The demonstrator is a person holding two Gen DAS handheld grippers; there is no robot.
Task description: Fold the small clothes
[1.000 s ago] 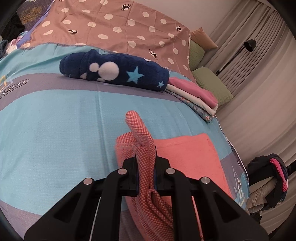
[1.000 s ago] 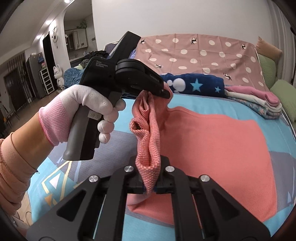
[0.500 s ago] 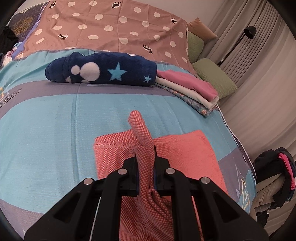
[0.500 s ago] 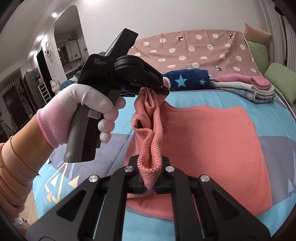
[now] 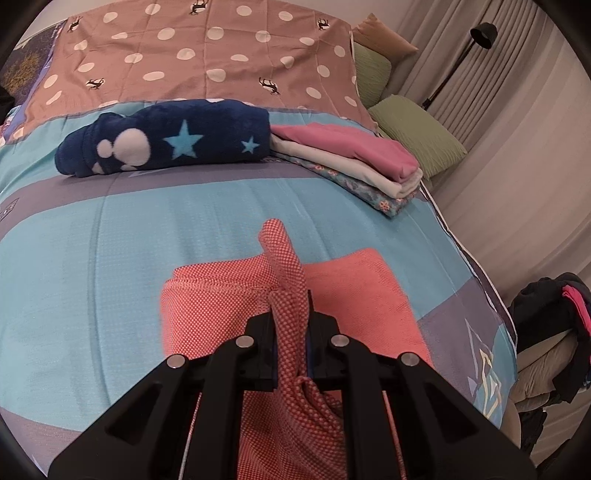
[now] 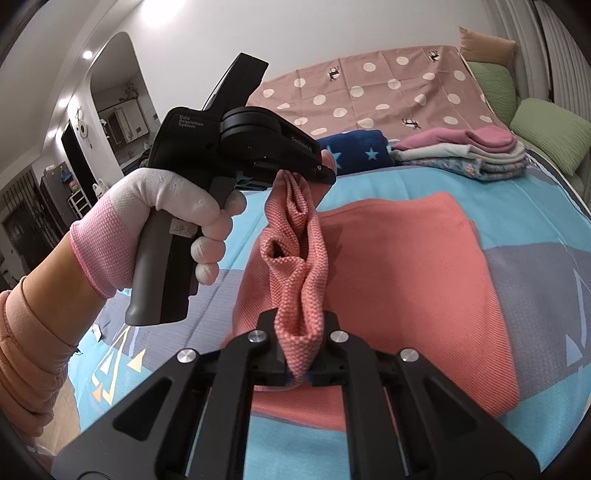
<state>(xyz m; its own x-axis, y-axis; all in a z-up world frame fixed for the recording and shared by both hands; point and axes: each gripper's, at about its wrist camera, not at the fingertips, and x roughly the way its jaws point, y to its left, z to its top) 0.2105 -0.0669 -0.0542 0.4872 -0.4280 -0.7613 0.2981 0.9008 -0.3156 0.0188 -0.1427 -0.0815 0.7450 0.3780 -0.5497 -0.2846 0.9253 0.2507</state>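
Note:
A coral-pink knit garment (image 6: 406, 280) lies spread on the blue bed cover, its left edge lifted off the bed. My right gripper (image 6: 298, 365) is shut on the near end of that raised edge, which bunches into a loose fold (image 6: 295, 254). My left gripper (image 5: 291, 339) is shut on the far end of the same edge; cloth pokes up past its fingers (image 5: 275, 236). In the right wrist view the left gripper (image 6: 325, 170) is held by a gloved hand (image 6: 166, 221) above the garment. The lifted layer is folded over the rest of the garment (image 5: 354, 291).
A rolled navy fleece with stars (image 5: 166, 142) and a stack of folded clothes (image 5: 351, 158) lie across the bed behind. Green pillows (image 5: 417, 140) and a floor lamp (image 5: 480, 33) are at the right. A heap of clothes (image 5: 554, 332) sits off the bed's right edge.
Both grippers have carried the lifted edge sideways across the garment, so more of it is folded over. Both grips hold as before.

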